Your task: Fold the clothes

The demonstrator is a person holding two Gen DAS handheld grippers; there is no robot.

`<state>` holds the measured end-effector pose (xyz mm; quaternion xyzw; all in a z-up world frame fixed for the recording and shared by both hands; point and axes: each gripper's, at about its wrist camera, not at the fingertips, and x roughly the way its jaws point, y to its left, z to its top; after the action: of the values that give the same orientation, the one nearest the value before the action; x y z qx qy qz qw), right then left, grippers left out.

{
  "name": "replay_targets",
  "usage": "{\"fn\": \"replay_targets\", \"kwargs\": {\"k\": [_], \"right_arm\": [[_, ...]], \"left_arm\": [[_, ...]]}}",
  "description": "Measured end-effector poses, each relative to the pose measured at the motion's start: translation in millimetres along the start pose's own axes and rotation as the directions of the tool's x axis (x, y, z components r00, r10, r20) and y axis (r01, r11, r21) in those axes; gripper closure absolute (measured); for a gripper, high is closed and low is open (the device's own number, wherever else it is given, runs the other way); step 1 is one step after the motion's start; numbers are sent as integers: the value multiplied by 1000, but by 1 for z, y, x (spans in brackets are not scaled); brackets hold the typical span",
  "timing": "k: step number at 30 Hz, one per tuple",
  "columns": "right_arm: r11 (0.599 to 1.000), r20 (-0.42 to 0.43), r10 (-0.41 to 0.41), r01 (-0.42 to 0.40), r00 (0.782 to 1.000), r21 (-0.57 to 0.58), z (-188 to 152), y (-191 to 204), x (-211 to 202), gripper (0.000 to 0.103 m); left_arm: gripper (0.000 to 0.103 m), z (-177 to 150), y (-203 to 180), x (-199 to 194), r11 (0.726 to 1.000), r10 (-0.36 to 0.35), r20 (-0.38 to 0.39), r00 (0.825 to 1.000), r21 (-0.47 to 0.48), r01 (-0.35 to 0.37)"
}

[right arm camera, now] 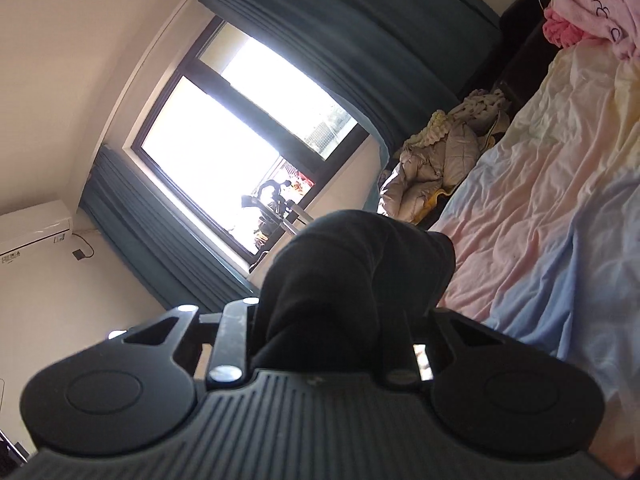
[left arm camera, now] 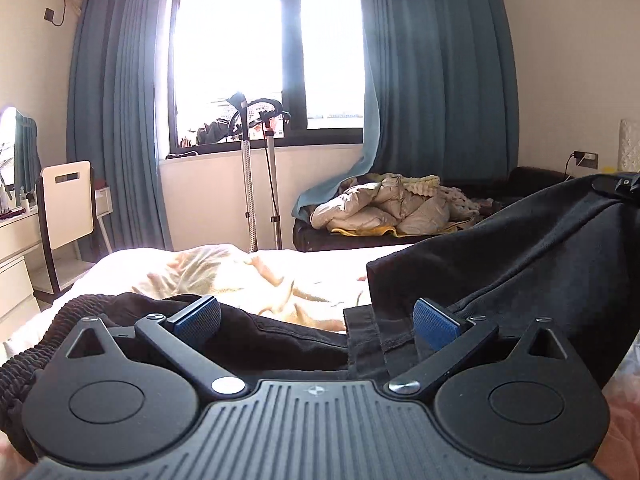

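Observation:
A pair of black trousers lies over the bed, its elastic waistband at the lower left of the left wrist view. My left gripper is open, low over the black cloth, its blue pads wide apart with fabric between and under them. One part of the garment rises to the upper right, where my right gripper holds it up. In the right wrist view my right gripper is tilted and shut on a bunch of the black trousers; its fingertips are hidden by the cloth.
The bed has a pastel sheet. A dark bench with a beige puffy jacket stands beyond it under blue curtains. A garment steamer stand is by the window. A white chair and desk are at left. Pink clothes lie at the bed's head.

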<state>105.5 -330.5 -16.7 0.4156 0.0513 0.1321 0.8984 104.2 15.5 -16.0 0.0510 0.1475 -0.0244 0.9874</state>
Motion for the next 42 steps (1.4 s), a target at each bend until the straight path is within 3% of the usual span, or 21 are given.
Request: {"fn": "replay_targets", "kwargs": {"k": [3,5,10,15,18,23,24,28,29,32,36,38,39,42], "right_arm": [[1000,77,23,-22,997,-19,19,1,-17,76],[998,134,36,-28,990,-62,31,3,-30,76],[987,220,49,-13,974,-161,52,7,-50,76],[966,200,35,18,979,-258,52,6,-40,75],[954,168,40,13,985,-301,43,14,-29,74],[929,113,44,1,993,-371,27,28,-11,73],[923,103,45,-2,994,-384,23,30,-7,72],[893,58,41,-11,997,-450,8,48,9,72],[875,48,41,-13,998,-483,0,61,14,72],[812,5,51,-39,999,-582,-35,101,30,72],[660,-71,11,-61,997,-749,-117,162,61,72],[597,-124,-40,-76,991,-799,-169,182,83,71],[565,-151,-70,-86,986,-821,-197,192,95,70],[527,-262,-153,-146,953,-837,-270,201,126,70]], "left_arm": [[0,4,-37,35,998,-5,-81,997,54,9],[0,3,-67,53,994,-69,-122,990,71,78],[0,-9,-133,73,978,-151,-169,974,122,172],[0,-28,-158,90,970,-154,-229,961,152,191],[0,-30,-142,84,955,-177,-246,953,191,227],[0,-7,-77,30,947,-151,-175,973,255,193],[0,-4,-65,21,952,-140,-160,977,251,177],[0,6,-6,-27,982,21,-83,996,191,-5],[0,9,8,-39,986,68,-72,995,157,-56],[0,16,41,-68,998,64,-11,998,18,-64],[0,19,81,-101,987,84,103,991,-147,-68],[0,19,101,-107,981,69,162,984,-192,-37],[0,18,106,-107,981,90,176,980,-187,-56],[0,14,121,-105,979,145,210,967,-170,-110]]}}
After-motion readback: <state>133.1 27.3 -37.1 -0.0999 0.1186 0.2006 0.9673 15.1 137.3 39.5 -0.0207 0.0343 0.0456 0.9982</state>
